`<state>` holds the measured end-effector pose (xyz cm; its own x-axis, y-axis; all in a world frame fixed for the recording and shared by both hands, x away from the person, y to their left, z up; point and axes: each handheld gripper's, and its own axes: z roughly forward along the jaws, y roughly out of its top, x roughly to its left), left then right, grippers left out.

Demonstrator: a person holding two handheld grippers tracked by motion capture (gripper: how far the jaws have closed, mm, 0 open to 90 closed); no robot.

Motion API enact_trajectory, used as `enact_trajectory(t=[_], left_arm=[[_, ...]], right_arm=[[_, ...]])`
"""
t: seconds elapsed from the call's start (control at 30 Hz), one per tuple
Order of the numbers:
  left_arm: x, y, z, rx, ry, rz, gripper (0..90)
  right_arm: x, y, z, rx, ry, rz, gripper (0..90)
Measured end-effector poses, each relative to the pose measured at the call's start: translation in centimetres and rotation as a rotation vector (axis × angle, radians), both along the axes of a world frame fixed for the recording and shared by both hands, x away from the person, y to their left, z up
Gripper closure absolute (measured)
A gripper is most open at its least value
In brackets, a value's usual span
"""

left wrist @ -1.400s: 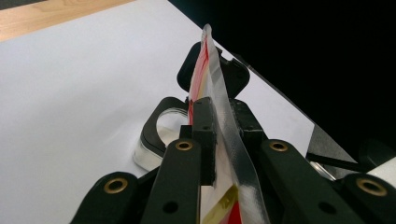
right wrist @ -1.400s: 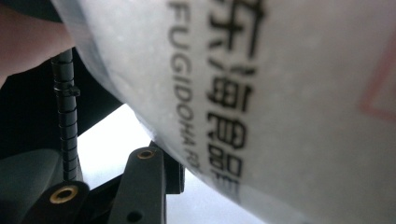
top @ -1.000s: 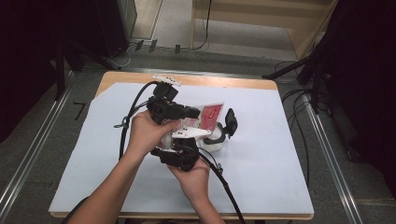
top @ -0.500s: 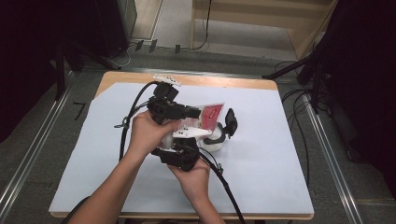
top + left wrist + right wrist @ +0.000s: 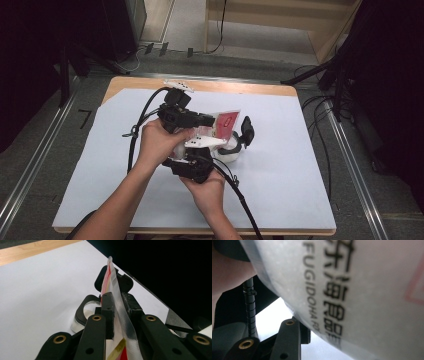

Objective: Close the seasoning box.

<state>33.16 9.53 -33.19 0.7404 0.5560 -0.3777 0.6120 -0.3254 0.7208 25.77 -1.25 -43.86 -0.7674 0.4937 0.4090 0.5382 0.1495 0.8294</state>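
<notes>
**Both grippers working one snack pouch mid-table**

Hovering over the white table cover in the high view: left gripper and right gripper, crowding a red-and-white pouch above a clear container with a black lid. Pinching the pouch's clear sealed edge flat between pads, seen from the left gripper view. Pressing close against printed white film in the right gripper view; can't tell that jaw state.

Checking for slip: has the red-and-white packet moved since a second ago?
No. The packet sits at the same spot against the table's far wooden edge, clamped in the left hand-held gripper.
</notes>
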Motion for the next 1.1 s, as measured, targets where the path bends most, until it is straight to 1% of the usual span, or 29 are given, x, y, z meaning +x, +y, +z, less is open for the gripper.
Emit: enact_trajectory(t=[0.1, 0.2, 0.47, 0.6, 0.67, 0.8, 0.9, 1.03, 1.1], left_arm=[[-0.01, 0.02, 0.03, 0.006, 0.002, 0.0, 81.4], [-0.02, 0.01, -0.02, 0.005, -0.004, -0.008, 81.4], [-0.14, -0.13, 0.0, 0.0, -0.001, -0.006, 81.4], [-0.16, -0.14, 0.04, 0.008, 0.0, -0.008, 81.4], [-0.15, -0.15, 0.0, 0.003, 0.0, -0.009, 81.5], [-0.19, -0.19, 0.04, 0.009, -0.003, -0.008, 81.6], [-0.21, -0.24, 0.02, 0.003, -0.007, -0.01, 81.6], [-0.24, -0.23, 0.05, 0.009, -0.005, -0.012, 81.5], [-0.27, -0.27, 0.05, 0.005, -0.003, -0.012, 81.5]], right_arm=[[-0.01, 0.01, -0.03, 0.0, -0.003, -0.001, 62.8], [-0.08, 0.0, -0.09, 0.004, -0.007, -0.004, 62.8], [-0.18, -0.05, -0.14, 0.006, -0.012, -0.008, 62.8], [-0.25, -0.07, -0.16, 0.007, -0.014, -0.011, 62.8], [-0.27, -0.09, -0.18, 0.007, -0.016, -0.009, 62.8], [-0.3, -0.09, -0.17, 0.007, -0.016, -0.012, 62.8], [-0.32, -0.11, -0.15, 0.007, -0.017, -0.014, 62.8], [-0.35, -0.19, -0.17, 0.007, -0.018, -0.009, 62.7], [-0.38, -0.2, -0.19, 0.009, -0.019, -0.008, 62.7]])
